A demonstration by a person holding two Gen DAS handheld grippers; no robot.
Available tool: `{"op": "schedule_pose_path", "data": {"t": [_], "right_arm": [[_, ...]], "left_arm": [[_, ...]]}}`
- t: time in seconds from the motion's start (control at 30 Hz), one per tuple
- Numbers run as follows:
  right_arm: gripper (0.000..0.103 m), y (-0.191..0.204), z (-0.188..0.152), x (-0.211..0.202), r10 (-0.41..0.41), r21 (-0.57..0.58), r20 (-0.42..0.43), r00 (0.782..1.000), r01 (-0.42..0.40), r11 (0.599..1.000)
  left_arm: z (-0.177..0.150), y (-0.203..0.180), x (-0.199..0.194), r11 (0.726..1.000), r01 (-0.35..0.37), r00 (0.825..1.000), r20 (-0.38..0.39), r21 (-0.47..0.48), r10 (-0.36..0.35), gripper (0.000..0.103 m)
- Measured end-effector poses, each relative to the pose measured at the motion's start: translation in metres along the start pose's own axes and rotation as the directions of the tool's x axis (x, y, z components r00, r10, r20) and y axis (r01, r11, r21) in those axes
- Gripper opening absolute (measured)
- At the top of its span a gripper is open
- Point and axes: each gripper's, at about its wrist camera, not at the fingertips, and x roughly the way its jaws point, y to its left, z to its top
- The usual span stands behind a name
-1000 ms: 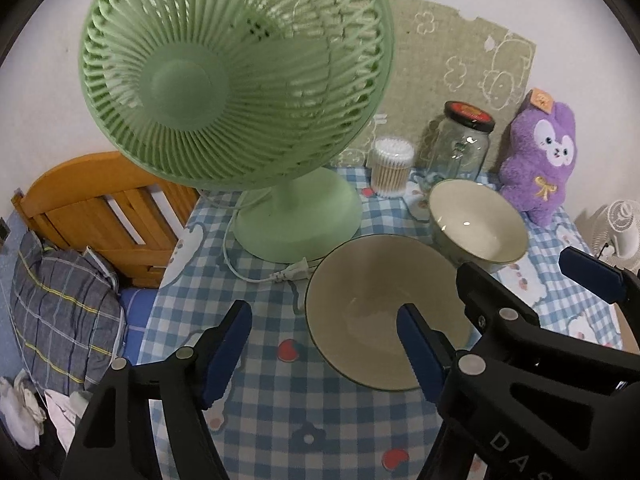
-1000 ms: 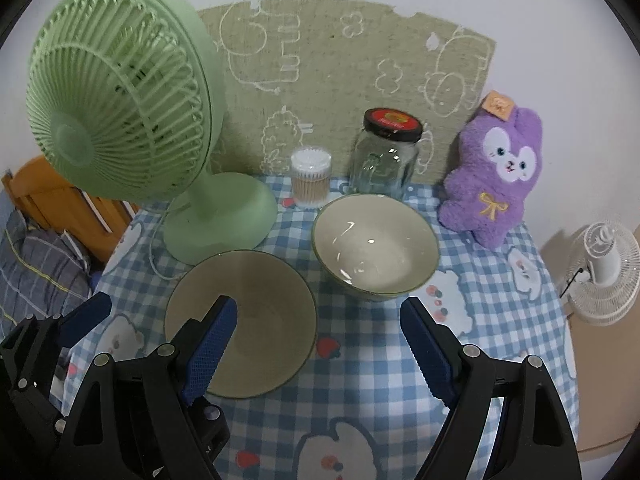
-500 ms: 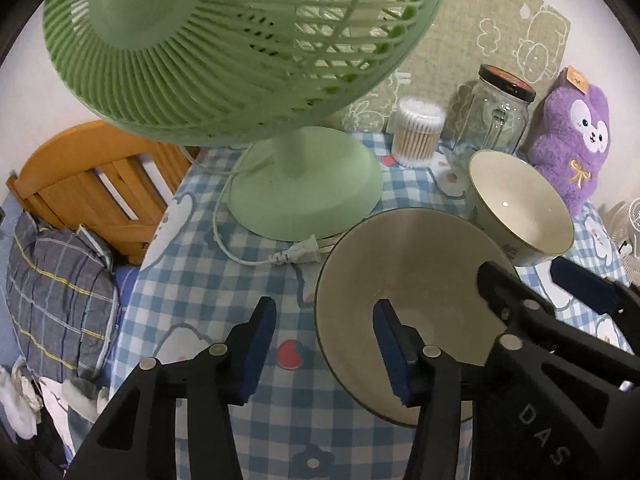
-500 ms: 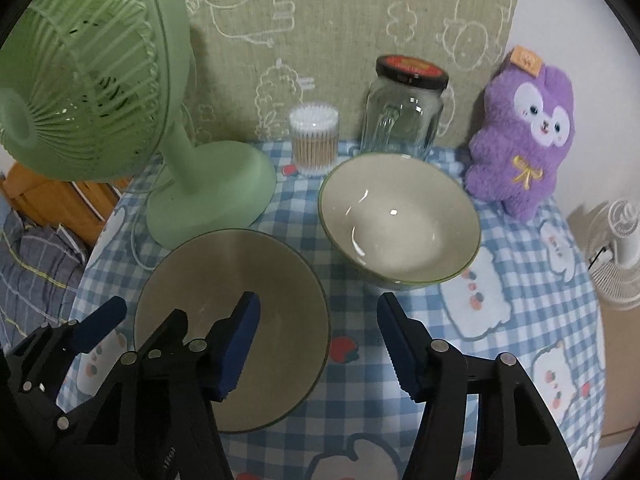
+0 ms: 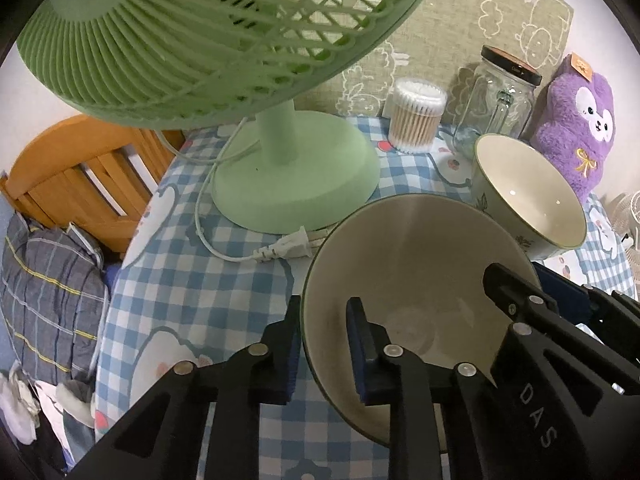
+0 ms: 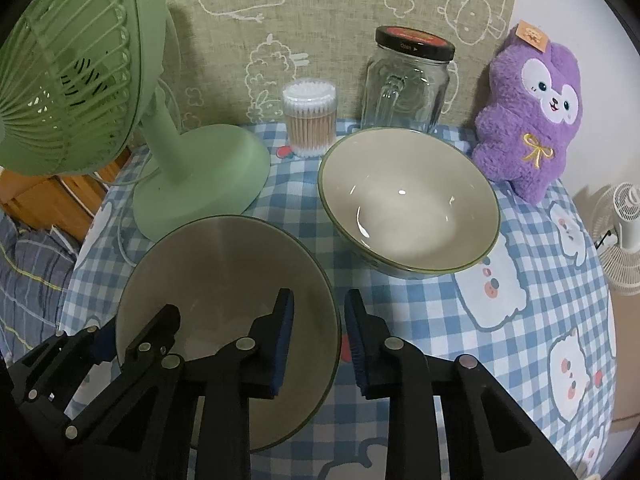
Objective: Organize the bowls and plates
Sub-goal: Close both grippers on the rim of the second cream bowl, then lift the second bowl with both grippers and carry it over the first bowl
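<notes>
— On the checked table (image 6: 520, 360), nr the big green fan (image 5: 224, 32), it's happening now. See it?

— Yep. Shallow bowl (image 5: 420, 264) sits at the front, just by the fan's base. Deep bowl (image 5: 532, 196) is behind it to the right, close but apart I think, both upright on the cloth.

— What's changed?

— Both claws dropped in & narrowed fast. A sec ago they hung wide above the shallow bowl. Now each straddles its rim, on opposite sides.

— Left one?

— Left gripper (image 5: 322, 312) is pinched down to narrow on the near-left rim, one pad outside the wall, other inside. Looks like a real hold.

— And the right?

— Right gripper (image 6: 318, 304) has jaws closing, rim btwn them, one pad inside, one outside. Can still see a gap at the inner pad, so not clamped yet imo.

— So what does that mean?

— Two-handed pickup of the shallow bowl is abt set. Nothing's lifted or stacked so far; task's barely begun. Probly it goes w/ the deep bowl next, but that's my guess.
</notes>
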Motion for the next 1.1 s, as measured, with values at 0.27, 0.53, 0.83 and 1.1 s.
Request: {"op": "schedule_pose_path", "data": {"t": [0.27, 0.53, 0.83, 1.1], "right_arm": [[0.020, 0.000, 0.000, 0.003, -0.020, -0.002, -0.002, 1.000, 0.020, 1.000], [0.018, -0.002, 0.000, 0.001, -0.022, 0.006, -0.015, 1.000, 0.022, 1.000], [0.018, -0.005, -0.004, -0.010, -0.031, 0.012, -0.018, 0.999, 0.031, 0.999], [0.017, -0.008, -0.012, -0.025, -0.031, 0.014, -0.016, 0.999, 0.031, 0.999]], "left_arm": [[0.000, -0.001, 0.004, 1.000, -0.008, 1.000, -0.013, 0.010, 0.008, 0.013], [0.000, -0.001, 0.003, 1.000, -0.010, 1.000, -0.021, 0.004, 0.010, 0.013], [-0.004, -0.004, -0.007, 1.000, -0.011, 1.000, -0.019, 0.008, 0.011, 0.013], [-0.012, -0.009, -0.023, 1.000, -0.016, 1.000, -0.011, 0.017, 0.016, 0.013]]}}
